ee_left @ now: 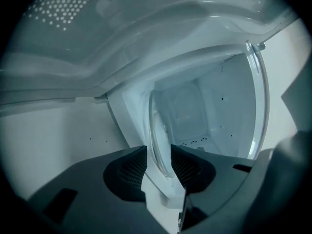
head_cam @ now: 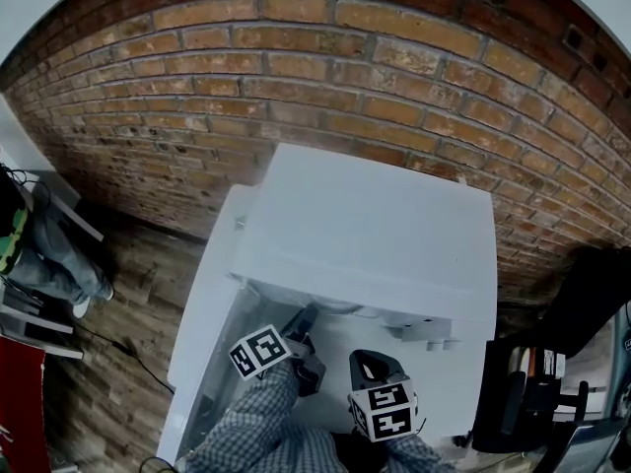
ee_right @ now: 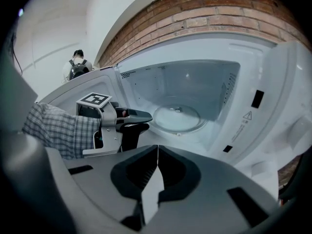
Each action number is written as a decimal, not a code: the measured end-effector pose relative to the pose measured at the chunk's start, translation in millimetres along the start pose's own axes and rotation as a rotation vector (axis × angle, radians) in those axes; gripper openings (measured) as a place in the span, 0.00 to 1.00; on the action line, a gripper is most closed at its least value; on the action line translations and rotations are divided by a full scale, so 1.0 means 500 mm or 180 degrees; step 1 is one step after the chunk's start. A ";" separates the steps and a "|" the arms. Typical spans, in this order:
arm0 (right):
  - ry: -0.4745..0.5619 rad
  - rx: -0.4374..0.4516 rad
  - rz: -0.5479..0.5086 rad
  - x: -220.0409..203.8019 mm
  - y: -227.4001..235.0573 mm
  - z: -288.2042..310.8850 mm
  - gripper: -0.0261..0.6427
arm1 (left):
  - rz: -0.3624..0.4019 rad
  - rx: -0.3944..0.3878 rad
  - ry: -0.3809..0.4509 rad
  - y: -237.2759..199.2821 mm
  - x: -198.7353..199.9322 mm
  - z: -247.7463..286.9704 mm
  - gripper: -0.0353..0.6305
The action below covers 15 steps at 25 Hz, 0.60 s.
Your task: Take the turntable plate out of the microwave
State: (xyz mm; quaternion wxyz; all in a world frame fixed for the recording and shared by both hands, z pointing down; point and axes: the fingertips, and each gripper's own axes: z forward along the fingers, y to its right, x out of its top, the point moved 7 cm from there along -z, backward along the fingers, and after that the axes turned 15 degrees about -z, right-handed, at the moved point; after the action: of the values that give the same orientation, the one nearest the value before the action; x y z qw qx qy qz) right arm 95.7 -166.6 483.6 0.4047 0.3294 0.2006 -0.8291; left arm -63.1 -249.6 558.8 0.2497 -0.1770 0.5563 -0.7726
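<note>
We find the left hand-held gripper (ee_left: 158,167) with jaws spread around the turntable plate's (ee_left: 158,130) rim, inside the microwave (head_cam: 375,235). The right hand-held gripper (ee_right: 157,172) has its jaws together, holding nothing.

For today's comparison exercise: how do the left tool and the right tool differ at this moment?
Left tool has its jaws apart around the rim of the plate; right tool has them shut and empty. Left tool reaches into the microwave; right tool is outside it. Both point at the open microwave.
</note>
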 end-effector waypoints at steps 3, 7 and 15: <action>-0.0015 -0.0002 0.0009 0.000 0.001 0.007 0.07 | -0.0076 -0.0016 0.0004 0.001 0.004 0.005 0.25; -0.0044 0.0014 -0.0005 -0.001 0.001 0.016 0.07 | -0.0280 -0.0035 0.0051 -0.001 0.008 0.008 0.22; -0.0059 0.0060 -0.0004 -0.001 -0.004 0.032 0.07 | -0.0559 0.0028 0.0103 -0.010 0.010 0.007 0.11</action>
State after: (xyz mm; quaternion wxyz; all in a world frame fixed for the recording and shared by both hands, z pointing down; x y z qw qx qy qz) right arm 88.2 -174.8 495.5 0.4029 0.3254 0.1893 -0.8342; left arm -66.2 -254.0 564.6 0.1727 -0.2115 0.5392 -0.7967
